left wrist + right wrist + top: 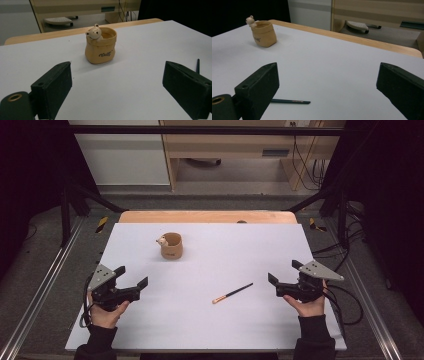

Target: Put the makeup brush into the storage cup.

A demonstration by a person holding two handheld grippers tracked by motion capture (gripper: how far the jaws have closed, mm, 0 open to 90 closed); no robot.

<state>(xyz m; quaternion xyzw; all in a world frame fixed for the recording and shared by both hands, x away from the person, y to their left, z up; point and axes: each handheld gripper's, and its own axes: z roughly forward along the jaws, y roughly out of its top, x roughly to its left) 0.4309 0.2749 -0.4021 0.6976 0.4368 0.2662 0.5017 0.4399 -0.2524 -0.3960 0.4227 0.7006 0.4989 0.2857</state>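
Note:
A tan sack-shaped pot with a small bear figure on its rim stands upright on the white table top, toward the far left of centre. A thin dark pencil with an orange end lies flat nearer the front, right of centre. My left gripper is held at the front left, open and empty, and looks toward the pot. My right gripper is at the front right, open and empty, just right of the pencil. The pot is far off at the upper left of the right gripper view.
The white top lies on a wooden table whose far edge shows beyond it. Metal rails run along both sides, and black frame struts rise at the far corners. Cables trail at the right.

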